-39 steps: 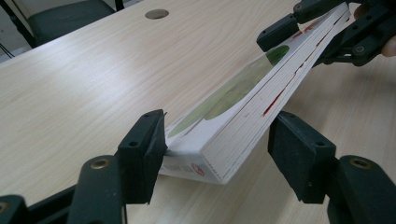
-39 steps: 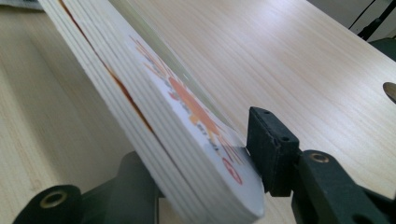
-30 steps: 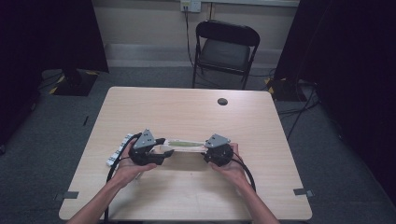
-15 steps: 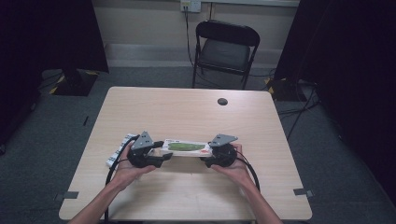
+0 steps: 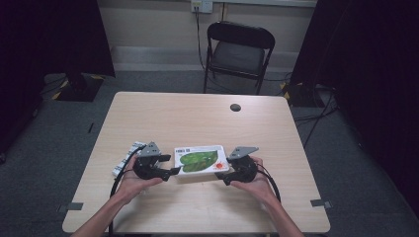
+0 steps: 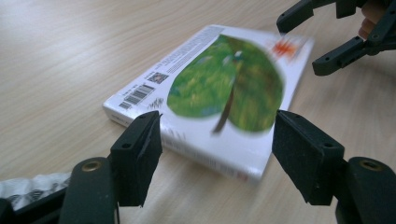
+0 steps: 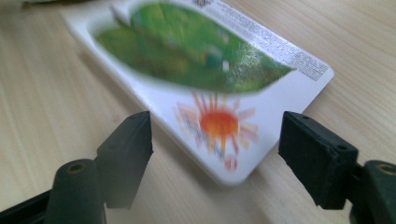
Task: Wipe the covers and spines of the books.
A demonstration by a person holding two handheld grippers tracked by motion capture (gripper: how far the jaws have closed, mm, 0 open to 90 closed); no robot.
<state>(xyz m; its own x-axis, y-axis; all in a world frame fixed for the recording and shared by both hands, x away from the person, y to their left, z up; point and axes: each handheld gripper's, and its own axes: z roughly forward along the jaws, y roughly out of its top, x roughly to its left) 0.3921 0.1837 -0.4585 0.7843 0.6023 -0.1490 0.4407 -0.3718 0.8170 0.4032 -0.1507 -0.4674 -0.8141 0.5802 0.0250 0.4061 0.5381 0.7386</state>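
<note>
1. A person's two hands hold grippers low over the near part of a wooden table point(image 5: 163, 118); the left gripper point(image 5: 174, 171) and the right gripper point(image 5: 222, 178) face each other across a flat white book point(image 5: 201, 159) with a green leaf on its cover.

2. The book lies flat on the table between the two grippers, its barcode corner toward the left one and its orange sun mark toward the right one.

3. Both sets of jaws have just been opening; in the left gripper view the left gripper point(image 6: 217, 144) stands spread with the book's near edge in front of the gap and untouched; in the right gripper view the right gripper point(image 7: 217, 149) is likewise wide apart, the book's corner between the pads but clear of them.

4. The step in hand looks like a release; to finish it cleanly, each gripper should probably draw straight back along the table, level and unhurried, so no pad catches a cover edge and skews the book.

5. A small printed packet point(image 5: 126, 158) lies just beyond the left hand; farther off sit a dark round disc point(image 5: 235, 107) and, past the table, a black folding chair point(image 5: 238, 54).
</note>
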